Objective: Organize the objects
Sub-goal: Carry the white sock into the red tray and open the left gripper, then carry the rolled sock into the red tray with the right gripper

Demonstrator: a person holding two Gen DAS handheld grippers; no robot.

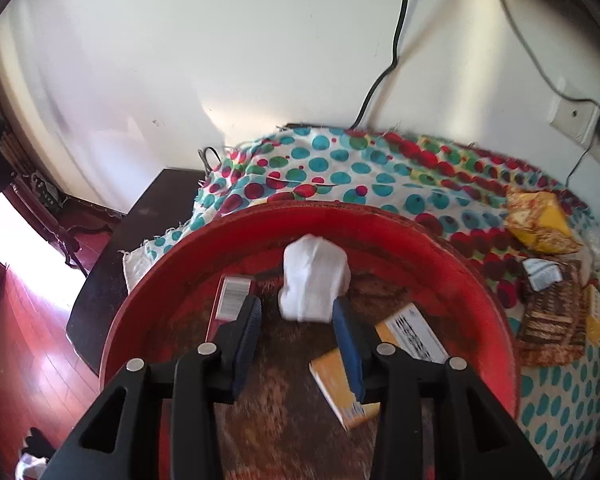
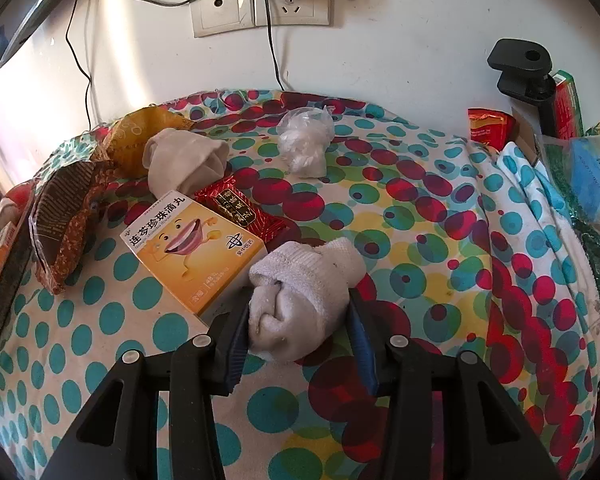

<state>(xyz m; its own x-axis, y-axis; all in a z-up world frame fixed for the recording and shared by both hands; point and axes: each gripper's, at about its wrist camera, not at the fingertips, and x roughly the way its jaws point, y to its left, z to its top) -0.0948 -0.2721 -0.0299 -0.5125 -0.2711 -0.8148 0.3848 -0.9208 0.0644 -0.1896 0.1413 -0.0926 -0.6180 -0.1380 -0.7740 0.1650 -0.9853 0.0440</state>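
Through the left wrist camera we see our left tongs [image 1: 296, 312] poised over a round red tray with a worn brown floor [image 1: 476, 280], which sits on the table under a cloth of teal, red and green dots [image 1: 340, 168]. The blue pads stand apart, and a white rolled-up sock [image 1: 314, 284] lies on the tray floor just ahead of them; its near edge touches or nearly touches the right-hand pad, while a clear gap shows at the other pad, so nothing is clamped. Also in the tray lie a flat red pack with a barcode label [image 1: 234, 300] on the left and an orange and white box [image 1: 380, 356] on the right, partly hidden behind the finger. Beyond the tray rim, crumpled yellow and brown wrappers [image 1: 540, 224] rest on the cloth. Through the right wrist camera, our right tongs [image 2: 298, 312] are clamped on a grey-white rolled towelling sock [image 2: 300, 296], both pads pressing its sides as it rests on the dotted cloth. Just beside it on the left lies an orange medicine box with a laughing cartoon face [image 2: 192, 252], and a red foil sachet [image 2: 240, 208] lies past that. Farther back we see a beige rolled sock [image 2: 184, 164] and a clear plastic bag of white stuff [image 2: 306, 144] near the wall.
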